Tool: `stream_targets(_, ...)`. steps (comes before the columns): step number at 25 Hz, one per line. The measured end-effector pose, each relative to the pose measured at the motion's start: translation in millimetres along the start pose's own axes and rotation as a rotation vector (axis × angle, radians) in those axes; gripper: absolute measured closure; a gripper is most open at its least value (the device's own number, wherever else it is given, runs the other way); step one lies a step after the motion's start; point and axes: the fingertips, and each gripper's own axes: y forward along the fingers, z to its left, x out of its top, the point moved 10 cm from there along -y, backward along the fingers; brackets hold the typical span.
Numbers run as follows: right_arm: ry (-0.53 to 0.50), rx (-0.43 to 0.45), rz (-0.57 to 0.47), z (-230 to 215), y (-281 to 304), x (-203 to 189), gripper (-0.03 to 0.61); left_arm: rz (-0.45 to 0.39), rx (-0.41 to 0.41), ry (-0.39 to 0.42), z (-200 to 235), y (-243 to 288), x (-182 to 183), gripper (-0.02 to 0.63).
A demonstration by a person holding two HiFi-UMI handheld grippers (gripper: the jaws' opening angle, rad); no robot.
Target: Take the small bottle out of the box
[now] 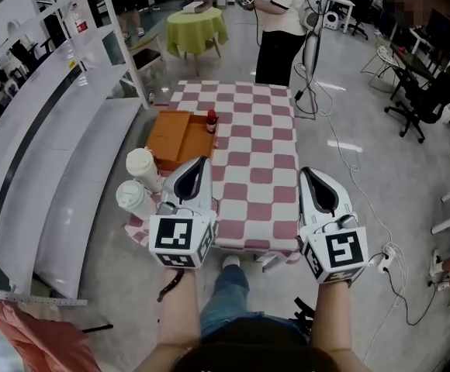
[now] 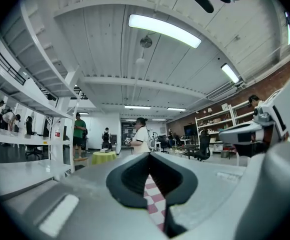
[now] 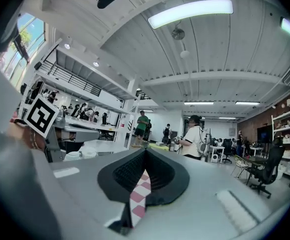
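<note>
left gripper (image 1: 198, 169): closed, nothing held; poised at the near edge of the tabletop (image 1: 264, 161)
right gripper (image 1: 312, 183): closed, likewise empty; same edge, further right
bottle (image 1: 211, 121): red-capped, seen at the far right corner of the box (image 1: 171, 134), on the left of the tabletop
bearing: ahead of the left gripper, well apart; the left gripper is judged nearer
axis: upright
counts: grippers two; bottle one; box one; cups (image 1: 141, 165) two, lidded, just left of the left gripper

The checked tabletop (image 1: 256, 153) carries an orange box (image 1: 174, 134), a small bottle (image 1: 211, 121) at the box's right edge, and two lidded cups (image 1: 142, 165).
</note>
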Motion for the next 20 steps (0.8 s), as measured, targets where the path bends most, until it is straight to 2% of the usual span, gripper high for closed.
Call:
stream_targets(7, 0.012, -0.019, 0.054, -25, 90, -11, 0.580, 0.023, -0.027, -0.035, 57, 83, -10, 0.615)
stream_targets(14, 0.032, -0.044, 0.099, -45, 166, -32, 0.580, 0.069, -0.050, -0.056, 99, 158, -35, 0.614)
stream_targets(20, 0.046, -0.055, 0.141, -63, 211, -52, 0.580, 0.117, -0.035, -0.052, 122, 206, -55, 0.614)
